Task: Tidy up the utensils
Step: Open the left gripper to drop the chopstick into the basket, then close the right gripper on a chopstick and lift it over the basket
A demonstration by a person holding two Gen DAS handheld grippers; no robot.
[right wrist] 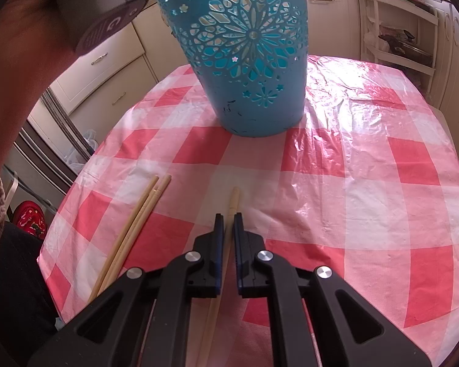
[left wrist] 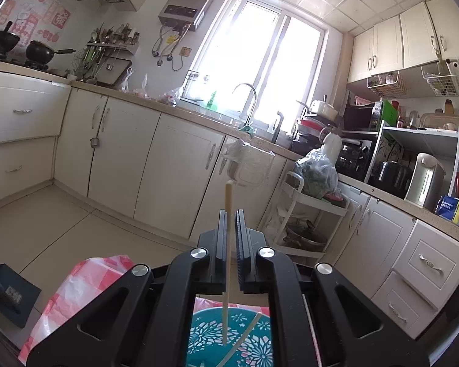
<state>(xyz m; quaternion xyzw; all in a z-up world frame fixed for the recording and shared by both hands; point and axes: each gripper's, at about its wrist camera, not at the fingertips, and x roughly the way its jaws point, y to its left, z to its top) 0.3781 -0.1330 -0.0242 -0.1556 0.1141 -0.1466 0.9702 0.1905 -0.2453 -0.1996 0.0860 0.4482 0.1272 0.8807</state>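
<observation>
My left gripper (left wrist: 230,214) is shut on a pale wooden chopstick (left wrist: 228,202) held upright. Its lower end hangs over the mouth of the teal cut-out holder (left wrist: 208,336), where another chopstick (left wrist: 244,339) leans inside. In the right wrist view the same teal holder (right wrist: 248,61) stands on the red-and-white checked table (right wrist: 367,168). My right gripper (right wrist: 228,215) is shut on a second chopstick (right wrist: 233,202) low over the cloth. Two more chopsticks (right wrist: 140,214) lie to its left. A hand with the left gripper's handle (right wrist: 101,9) shows at the upper left.
Kitchen cabinets (left wrist: 174,165) and a counter with a sink tap (left wrist: 248,101) run behind the table. A white trolley (left wrist: 306,214) with a bagged bundle stands to the right. A dark dustpan-like object (left wrist: 9,293) lies on the floor at left.
</observation>
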